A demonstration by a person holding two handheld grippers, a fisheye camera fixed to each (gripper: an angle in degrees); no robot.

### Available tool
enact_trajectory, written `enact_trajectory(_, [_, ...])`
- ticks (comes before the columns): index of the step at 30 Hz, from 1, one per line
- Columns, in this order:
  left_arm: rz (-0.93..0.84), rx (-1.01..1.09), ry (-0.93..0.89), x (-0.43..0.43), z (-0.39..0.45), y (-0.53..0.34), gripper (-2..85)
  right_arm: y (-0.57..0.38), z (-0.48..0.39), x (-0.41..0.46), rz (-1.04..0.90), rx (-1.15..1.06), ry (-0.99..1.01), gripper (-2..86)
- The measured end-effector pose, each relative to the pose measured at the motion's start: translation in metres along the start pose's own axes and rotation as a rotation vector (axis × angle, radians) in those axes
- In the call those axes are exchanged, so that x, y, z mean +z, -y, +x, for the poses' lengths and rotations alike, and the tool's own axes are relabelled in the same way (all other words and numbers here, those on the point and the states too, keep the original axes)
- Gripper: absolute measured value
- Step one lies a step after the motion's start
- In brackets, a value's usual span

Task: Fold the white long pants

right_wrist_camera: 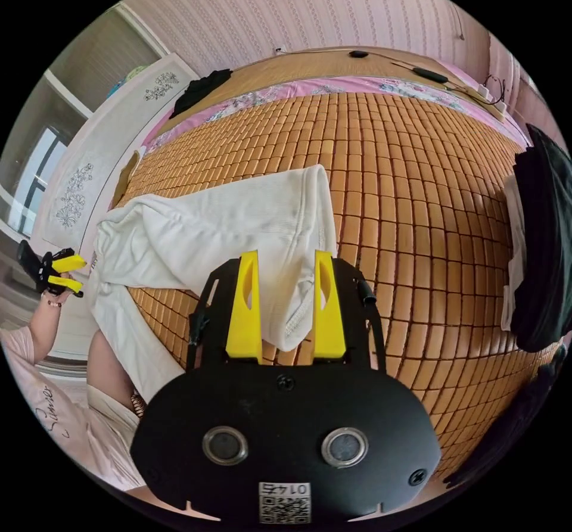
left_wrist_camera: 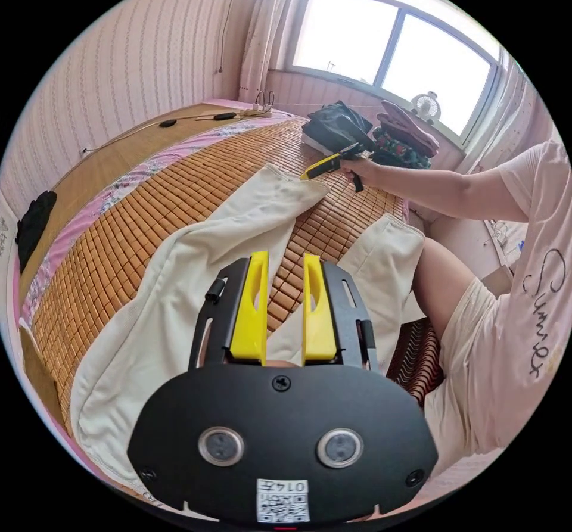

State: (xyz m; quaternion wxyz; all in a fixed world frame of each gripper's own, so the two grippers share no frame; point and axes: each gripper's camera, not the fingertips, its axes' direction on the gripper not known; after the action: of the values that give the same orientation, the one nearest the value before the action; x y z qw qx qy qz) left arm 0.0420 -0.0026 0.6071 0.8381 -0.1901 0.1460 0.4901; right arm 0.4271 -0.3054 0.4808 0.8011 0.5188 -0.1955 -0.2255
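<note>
Left gripper view. The left gripper point(left_wrist_camera: 285, 270) sits at lower centre with its yellow jaws apart and nothing between them; through the gap shows the bamboo mat point(left_wrist_camera: 179, 186). It hangs above the crotch of the white long pants point(left_wrist_camera: 179, 294), which lie spread on the mat. One leg runs toward the upper centre of the frame and ends in a hem near the right gripper point(left_wrist_camera: 325, 165); the other leg runs right and drapes at the mat's edge against the person's knee point(left_wrist_camera: 435, 282). At upper right, a pile of dark clothes point(left_wrist_camera: 369, 133) lies on the mat below the window point(left_wrist_camera: 393, 49).

Right gripper view. The right gripper point(right_wrist_camera: 286, 279) stands at lower centre, jaws apart, just over the hem of one pant leg without pressing on it. The leg extends toward the left of the frame, where it bunches. The left gripper appears small at the far left edge, jaws apart.

Progress, as judged: no fold is made; the pants lie open in a V and somewhat rumpled at the waist. Bringing the legs together and the lengthwise folds remain.

Room: bare mat lies broad toward the upper half of this frame. A black garment point(right_wrist_camera: 542, 246) bounds the right edge; the mat's near edge lies close beside the person.
</note>
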Motion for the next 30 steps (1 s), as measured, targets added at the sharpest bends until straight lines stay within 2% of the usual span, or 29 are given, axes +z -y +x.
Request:
enact_trajectory(3, [-0.032,0.070,-0.005,0.037,0.002,0.038,10.8,-0.002,0.010,0.008,-0.016,-0.005,0.032,6.1])
enact_trajectory(6, [-0.062,0.156,0.004,0.070,0.011,0.081,11.9,-0.015,0.010,-0.020,0.117,-0.090,0.104,2.2])
enact_trajectory(8, [-0.067,0.216,-0.005,0.085,0.020,0.108,12.5,-0.028,-0.003,-0.050,0.220,-0.222,0.197,1.4])
enact_trajectory(13, [-0.085,0.355,0.042,0.115,0.055,0.177,16.4,-0.053,-0.043,-0.091,0.330,-0.477,0.241,0.9])
enact_trajectory(15, [-0.115,0.408,0.046,0.124,0.068,0.189,14.6,-0.061,-0.053,-0.100,0.359,-0.541,0.251,1.1])
enact_trajectory(16, [-0.112,0.474,0.043,0.124,0.078,0.191,7.3,-0.064,-0.057,-0.102,0.356,-0.556,0.231,1.3])
enact_trajectory(17, [-0.101,0.497,0.041,0.122,0.082,0.191,3.7,-0.070,-0.056,-0.106,0.367,-0.554,0.217,1.8])
enact_trajectory(20, [-0.106,0.527,0.077,0.112,0.094,0.195,1.3,-0.093,-0.027,-0.114,0.464,-0.413,0.239,3.9])
enact_trajectory(21, [-0.099,0.536,0.075,0.104,0.096,0.195,0.8,-0.100,-0.021,-0.114,0.491,-0.394,0.227,8.2])
enact_trajectory(23, [-0.079,0.547,0.061,0.089,0.097,0.196,0.3,-0.131,-0.007,-0.103,0.557,-0.309,0.082,22.8])
enact_trajectory(24, [-0.068,0.556,0.048,0.078,0.098,0.197,0.1,-0.137,-0.006,-0.098,0.557,-0.300,0.046,25.8])
enact_trajectory(27, [-0.047,0.573,0.007,0.052,0.097,0.201,-0.2,-0.160,0.001,-0.076,0.608,-0.269,0.073,25.2])
enact_trajectory(30, [-0.040,0.594,-0.043,0.032,0.096,0.209,-0.3,-0.152,0.016,-0.064,0.662,-0.183,0.239,23.4])
